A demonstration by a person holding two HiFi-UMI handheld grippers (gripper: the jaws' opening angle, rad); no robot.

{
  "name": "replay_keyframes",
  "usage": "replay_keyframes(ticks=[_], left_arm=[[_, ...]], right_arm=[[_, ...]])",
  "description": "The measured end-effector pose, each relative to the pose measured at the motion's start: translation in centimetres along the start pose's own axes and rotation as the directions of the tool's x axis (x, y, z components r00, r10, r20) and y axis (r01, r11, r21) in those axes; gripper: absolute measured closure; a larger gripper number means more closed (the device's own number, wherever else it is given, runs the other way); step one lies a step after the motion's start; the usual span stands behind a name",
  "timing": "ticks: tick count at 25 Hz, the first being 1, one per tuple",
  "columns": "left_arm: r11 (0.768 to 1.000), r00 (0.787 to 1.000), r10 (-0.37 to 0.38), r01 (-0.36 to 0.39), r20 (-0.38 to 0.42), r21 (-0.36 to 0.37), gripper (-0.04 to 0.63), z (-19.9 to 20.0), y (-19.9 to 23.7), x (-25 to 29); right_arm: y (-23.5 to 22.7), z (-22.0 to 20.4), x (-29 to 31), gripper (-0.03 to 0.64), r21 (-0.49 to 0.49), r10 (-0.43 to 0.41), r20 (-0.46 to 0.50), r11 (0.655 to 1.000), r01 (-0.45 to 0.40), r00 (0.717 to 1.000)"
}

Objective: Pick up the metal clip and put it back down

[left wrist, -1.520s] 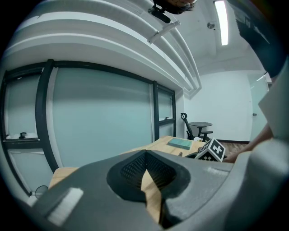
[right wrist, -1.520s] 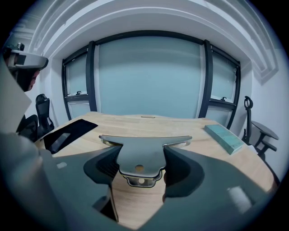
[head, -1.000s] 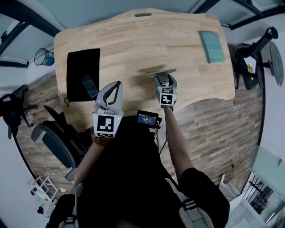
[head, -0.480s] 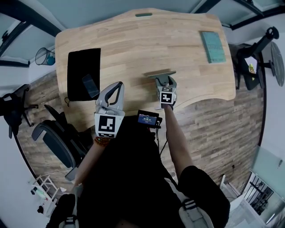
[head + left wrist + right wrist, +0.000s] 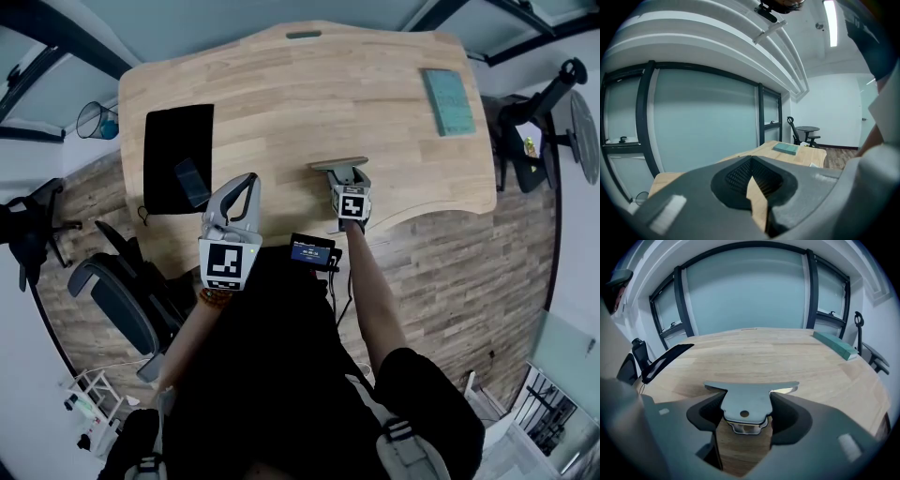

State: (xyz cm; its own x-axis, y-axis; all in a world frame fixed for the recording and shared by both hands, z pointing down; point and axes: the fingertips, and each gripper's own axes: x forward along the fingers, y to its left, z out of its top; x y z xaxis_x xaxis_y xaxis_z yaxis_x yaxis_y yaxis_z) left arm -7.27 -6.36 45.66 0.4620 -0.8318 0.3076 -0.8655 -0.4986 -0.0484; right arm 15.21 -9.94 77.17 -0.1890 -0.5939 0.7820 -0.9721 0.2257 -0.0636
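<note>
Right gripper (image 5: 345, 175) pinches the clip (image 5: 745, 400) by its narrow handle, one jaw against each side. The clip's broad flat end points away from the person, low over the middle of the table near its front edge. Whether it touches the wood I cannot tell. The table (image 5: 281, 84) is pale wood. A black mat (image 5: 173, 136) lies flat at its left. A green pad (image 5: 447, 97) lies at the far right, well apart from the clip. The left gripper (image 5: 249, 180) hangs just beside the mat, jaws pressed together, nothing between them. A small screen (image 5: 310, 251) sits at the front edge between the arms. A small glossy thing (image 5: 190, 181) rests on the mat's near corner.
</note>
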Motion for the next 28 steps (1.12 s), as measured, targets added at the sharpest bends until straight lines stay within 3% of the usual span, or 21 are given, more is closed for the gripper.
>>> replay_keyframes(ticks=[10, 12, 28], left_arm=[[1.0, 1.0, 0.004, -0.004, -0.003, -0.002, 0.595, -0.3, 0.3, -0.2], [1.0, 1.0, 0.002, -0.002, 0.0, -0.003, 0.595, -0.3, 0.2, -0.3], [1.0, 0.998, -0.017, 0.017, 0.061, 0.004, 0.595, 1.7, 0.7, 0.2]], right_arm=[[0.0, -1.0, 0.2, 0.288, -0.029, -0.023, -0.043, 0.999, 0.022, 0.999], [-0.1, -1.0, 0.0, 0.261, -0.049, -0.028, -0.048, 0.998, 0.026, 0.998], [0.6, 7.0, -6.8, 0.272, -0.046, -0.028, 0.188, 0.998, 0.037, 0.982]])
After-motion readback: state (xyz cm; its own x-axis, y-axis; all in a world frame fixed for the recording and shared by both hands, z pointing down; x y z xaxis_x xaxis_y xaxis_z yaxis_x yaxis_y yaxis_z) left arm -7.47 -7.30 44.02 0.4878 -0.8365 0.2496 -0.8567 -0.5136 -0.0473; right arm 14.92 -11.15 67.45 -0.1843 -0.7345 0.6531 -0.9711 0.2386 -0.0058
